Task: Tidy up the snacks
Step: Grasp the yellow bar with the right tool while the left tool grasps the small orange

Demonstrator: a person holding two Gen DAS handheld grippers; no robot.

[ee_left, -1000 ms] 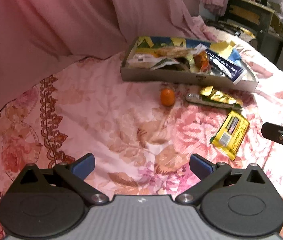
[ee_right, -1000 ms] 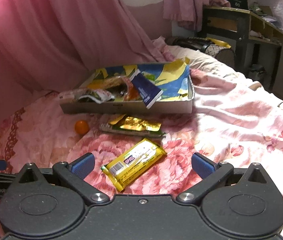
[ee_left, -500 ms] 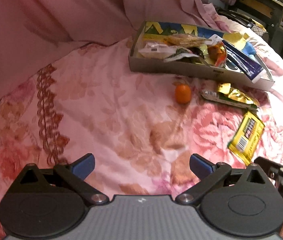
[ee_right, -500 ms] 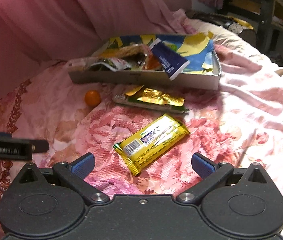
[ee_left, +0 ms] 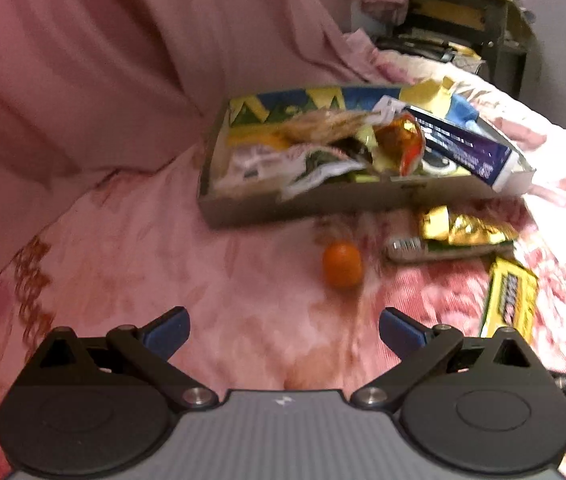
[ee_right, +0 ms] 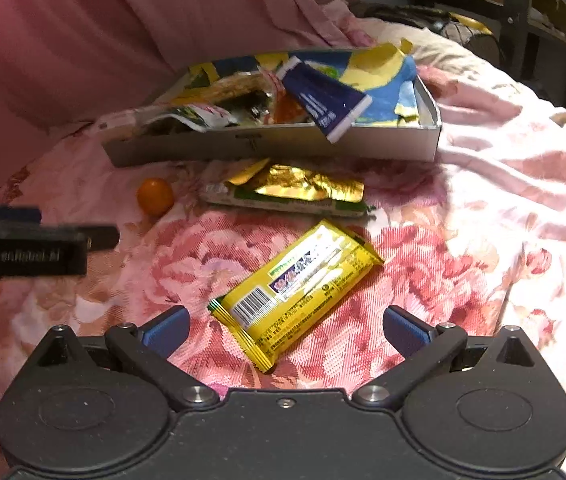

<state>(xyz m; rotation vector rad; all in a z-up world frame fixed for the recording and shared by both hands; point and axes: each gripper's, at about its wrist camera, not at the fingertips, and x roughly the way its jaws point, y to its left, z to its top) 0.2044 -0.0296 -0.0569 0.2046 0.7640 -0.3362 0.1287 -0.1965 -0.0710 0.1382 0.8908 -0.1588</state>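
The right claw (ee_right: pixel 286 330) is spread wide and empty, hovering over a floral bedspread (ee_right: pixel 463 240). Just ahead, between its fingers, lies a flat yellow snack bar (ee_right: pixel 297 292): likely light, with a slick, crinkly wrapper, best pinched across its narrow width. Beyond it rests a gold foil packet (ee_right: pixel 303 190), with a small orange fruit (ee_right: pixel 155 196) to the left. Farthest sits a shallow cardboard tray (ee_right: pixel 275 146) crowded with wrappers and a blue packet (ee_right: pixel 325 102). The left claw (ee_left: pixel 283 328) is also wide and empty.
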